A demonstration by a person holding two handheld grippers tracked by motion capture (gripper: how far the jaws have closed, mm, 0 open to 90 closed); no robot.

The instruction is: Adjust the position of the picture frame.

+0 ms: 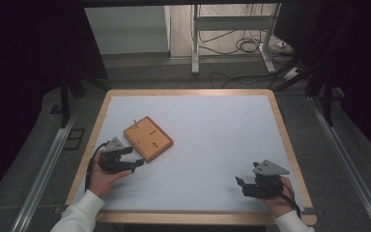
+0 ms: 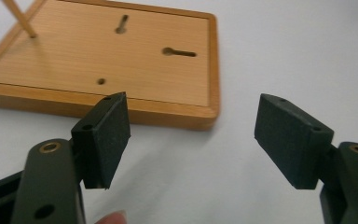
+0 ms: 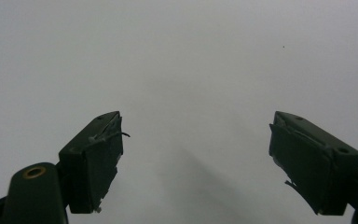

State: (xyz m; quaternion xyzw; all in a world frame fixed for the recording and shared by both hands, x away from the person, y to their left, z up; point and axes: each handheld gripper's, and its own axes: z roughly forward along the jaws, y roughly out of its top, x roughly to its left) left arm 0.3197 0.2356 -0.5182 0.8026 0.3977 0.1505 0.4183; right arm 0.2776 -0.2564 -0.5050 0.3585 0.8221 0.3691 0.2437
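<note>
Bench [image 1: 212, 145] with a pale top and a wooden rim, seen from above; a wooden board [image 1: 148, 138] lies flat on its left half, turned at an angle to the bench edges. Left tool [image 1: 136, 164] held in the left hand [image 1: 101, 176] just beside the board's near corner, jaws pointing toward it; a grey three-cornered plate [image 1: 114, 143] sits on top of the tool and a black cable [image 1: 91, 166] loops back past the hand; a white sleeve [image 1: 79, 215] enters from the bottom edge. In the left gripper view the left tool [image 2: 193, 135] stands wide, nothing between its jaws; the board [image 2: 116, 60] lies close ahead, not touched, its near edge level with the left jaw's tip; its recessed face shows two keyhole slots [image 2: 179, 52], a small round hole [image 2: 101, 81] and a thin wooden peg [image 2: 21, 18] standing tilted in the far left corner; a fingertip [image 2: 114, 218] shows at the bottom edge. Right tool [image 1: 240, 184] held in the right hand [image 1: 280, 195] near the bench's right front corner, well apart from the board, jaws pointing left, with its own grey plate [image 1: 269, 167] on top. In the right gripper view the right tool [image 3: 196, 158] also stands wide and empty over the bare bench top [image 3: 191, 70]; the pads [image 3: 95, 161] look worn, with frayed edges.
</note>
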